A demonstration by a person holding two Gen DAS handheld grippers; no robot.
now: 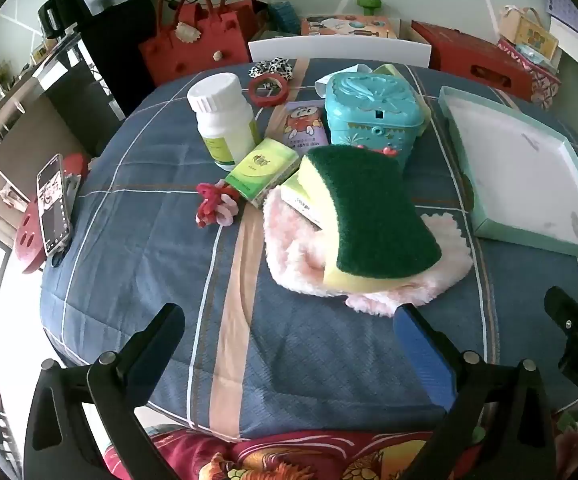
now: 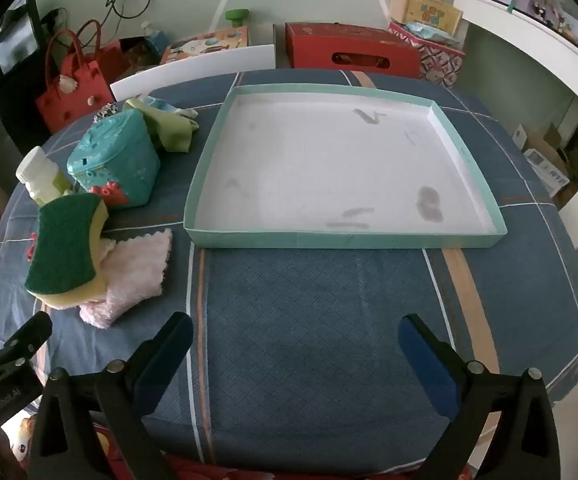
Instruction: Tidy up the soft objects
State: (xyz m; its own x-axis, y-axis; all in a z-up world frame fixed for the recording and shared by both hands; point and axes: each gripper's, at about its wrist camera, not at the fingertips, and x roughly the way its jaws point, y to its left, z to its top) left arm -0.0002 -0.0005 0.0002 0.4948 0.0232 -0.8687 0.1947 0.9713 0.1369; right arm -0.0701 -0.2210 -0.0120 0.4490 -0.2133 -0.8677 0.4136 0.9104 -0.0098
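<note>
Bare bench ahead of both sets of jaws, wide apart. Sponge (image 1: 369, 216) on pink cloth (image 1: 441, 264) blocks left jaws' front; tray (image 2: 345, 239) rim fronts right.

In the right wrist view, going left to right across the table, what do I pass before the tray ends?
White plastic bottle → green-and-yellow scrubbing sponge → teal plastic lidded box → fluffy pink cloth → shallow mint-green cardboard tray.

Soft, even daylight fills both fisheye views, brightest at the blown-out left edge; shadows stay faint, focus sharp centrally, edges bend into dark vignetted corners
</note>
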